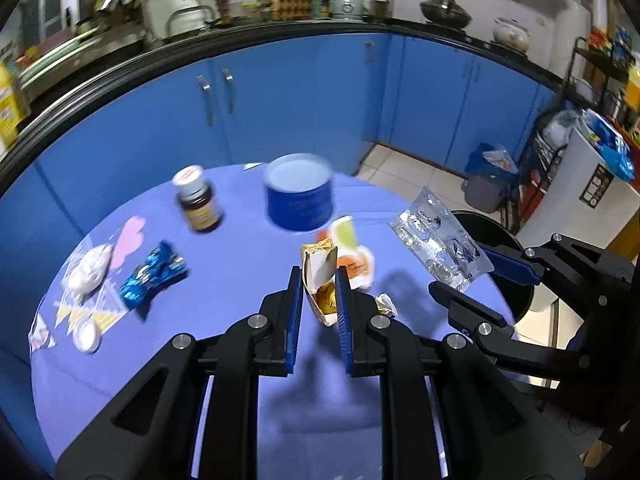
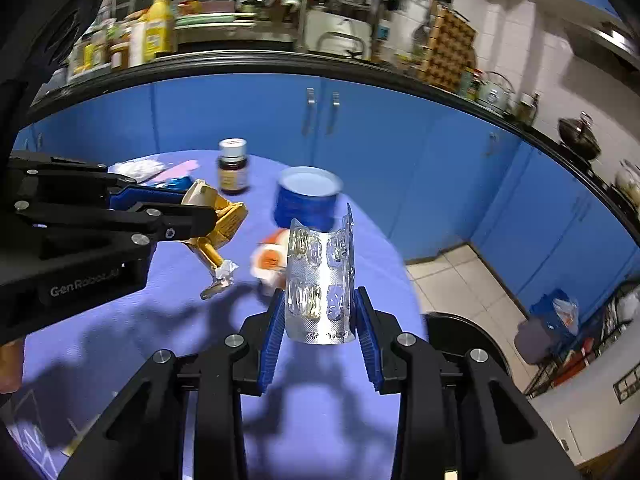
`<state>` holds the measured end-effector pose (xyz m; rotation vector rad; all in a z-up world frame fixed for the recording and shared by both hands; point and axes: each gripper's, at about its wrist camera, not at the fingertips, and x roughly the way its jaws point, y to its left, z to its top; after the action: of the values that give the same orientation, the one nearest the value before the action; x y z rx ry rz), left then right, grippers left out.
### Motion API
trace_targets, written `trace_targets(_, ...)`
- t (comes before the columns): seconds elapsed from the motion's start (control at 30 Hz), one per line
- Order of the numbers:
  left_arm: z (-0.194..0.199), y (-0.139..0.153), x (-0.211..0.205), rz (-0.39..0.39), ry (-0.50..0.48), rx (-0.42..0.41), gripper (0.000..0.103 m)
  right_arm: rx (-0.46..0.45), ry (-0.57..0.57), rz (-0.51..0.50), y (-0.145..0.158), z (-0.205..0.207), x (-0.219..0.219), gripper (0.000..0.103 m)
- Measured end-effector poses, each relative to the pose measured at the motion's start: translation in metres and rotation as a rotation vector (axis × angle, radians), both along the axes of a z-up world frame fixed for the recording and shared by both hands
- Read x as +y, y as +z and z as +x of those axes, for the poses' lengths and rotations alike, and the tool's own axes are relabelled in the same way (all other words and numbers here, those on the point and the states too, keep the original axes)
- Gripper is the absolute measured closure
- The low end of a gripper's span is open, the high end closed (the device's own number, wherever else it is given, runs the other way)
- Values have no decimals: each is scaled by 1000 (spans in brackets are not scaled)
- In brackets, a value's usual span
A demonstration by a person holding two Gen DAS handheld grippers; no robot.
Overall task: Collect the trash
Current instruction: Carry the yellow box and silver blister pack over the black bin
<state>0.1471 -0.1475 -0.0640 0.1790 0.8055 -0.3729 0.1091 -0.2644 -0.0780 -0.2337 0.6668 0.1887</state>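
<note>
My left gripper [image 1: 318,276] is shut on a crumpled yellow wrapper [image 1: 320,276], held above the round table with the purple cloth [image 1: 224,320]. The same wrapper [image 2: 224,220] hangs from the left gripper [image 2: 200,208] in the right wrist view. My right gripper [image 2: 320,300] is shut on a silver blister pack [image 2: 320,280], which bows between the blue pads. In the left wrist view that blister pack [image 1: 440,244] sticks out of the right gripper [image 1: 468,276] above the table's right edge, over a black bin [image 1: 520,292].
On the cloth lie an orange-and-white sachet [image 1: 356,256], a blue tin [image 1: 298,196], a brown bottle [image 1: 198,200], a blue foil wrapper [image 1: 154,276], a white wad [image 1: 90,272] and a small white cap [image 1: 86,336]. A grey bin with a blue bag [image 1: 488,180] stands by the blue cabinets [image 1: 280,100].
</note>
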Motion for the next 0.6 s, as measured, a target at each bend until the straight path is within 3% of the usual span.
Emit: trace_targets(0.6,13,10,-130,48,-194,-37,86,-30,-195,60,1,0,-122,69)
